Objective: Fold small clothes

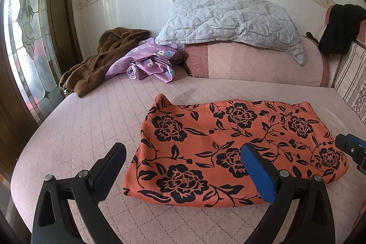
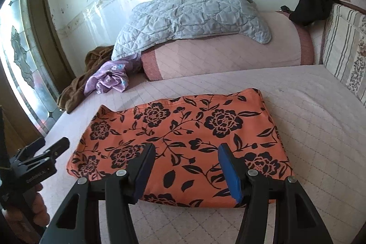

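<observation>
An orange garment with black flowers (image 1: 228, 148) lies folded flat in a rectangle on the pink quilted bed (image 1: 91, 129). My left gripper (image 1: 183, 150) hovers over the garment's near left corner, jaws wide open, nothing between them. In the right wrist view the same garment (image 2: 183, 129) lies just ahead of my right gripper (image 2: 185, 150), whose jaws stand open above its near edge without gripping. Each gripper shows in the other's view: the right gripper (image 1: 350, 148) at the right edge, the left gripper (image 2: 45, 150) at the left, held by a hand.
A purple flowered cloth (image 1: 148, 61) and a brown garment (image 1: 98, 61) lie crumpled at the bed's far left. A grey quilted pillow (image 1: 228, 20) rests on a pink bolster (image 1: 251, 61). A black garment (image 1: 338, 26) hangs on the headboard. A glass door (image 1: 27, 38) is on the left.
</observation>
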